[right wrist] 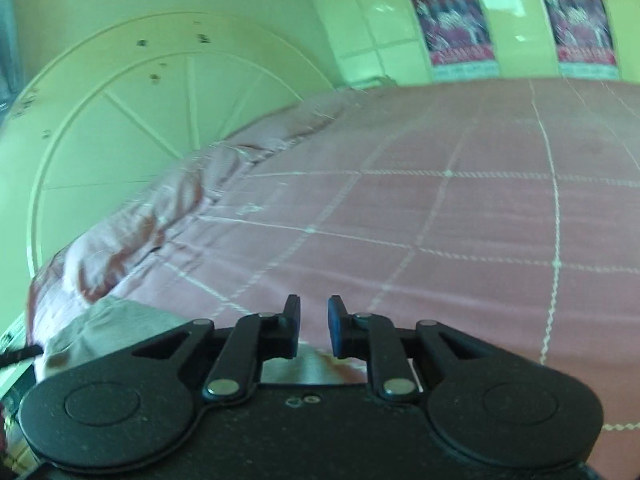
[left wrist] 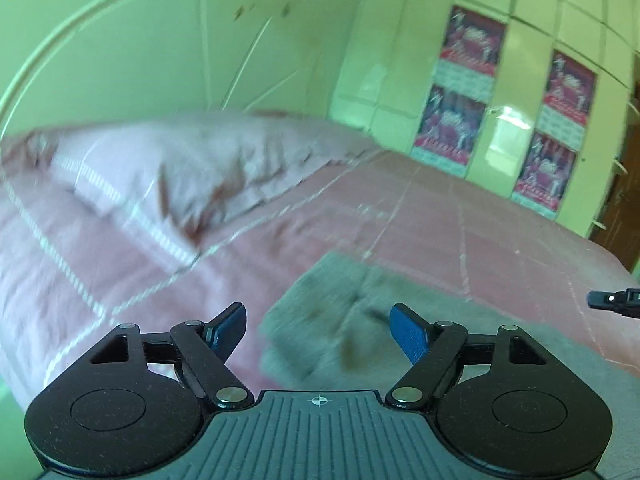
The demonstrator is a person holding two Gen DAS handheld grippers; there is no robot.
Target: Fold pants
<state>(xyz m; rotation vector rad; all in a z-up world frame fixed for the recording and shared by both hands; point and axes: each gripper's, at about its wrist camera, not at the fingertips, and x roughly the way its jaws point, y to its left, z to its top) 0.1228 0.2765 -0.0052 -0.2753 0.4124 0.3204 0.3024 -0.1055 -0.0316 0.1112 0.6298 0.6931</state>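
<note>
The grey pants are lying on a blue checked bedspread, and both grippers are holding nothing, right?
Not quite: the bedspread is pink with white check lines, not blue, as the right wrist view shows. The grey pants do lie on it, and the left gripper and right gripper hold nothing.

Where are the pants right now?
The grey pants lie on the pink bedspread, just ahead of the open left hand-held gripper, right of the pillow.

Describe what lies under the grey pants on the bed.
The grey pants rest on a pink checked bedsheet, which shows all around them. The sheet directly beneath is covered by the fabric, so anything trapped there cannot be seen.
</note>
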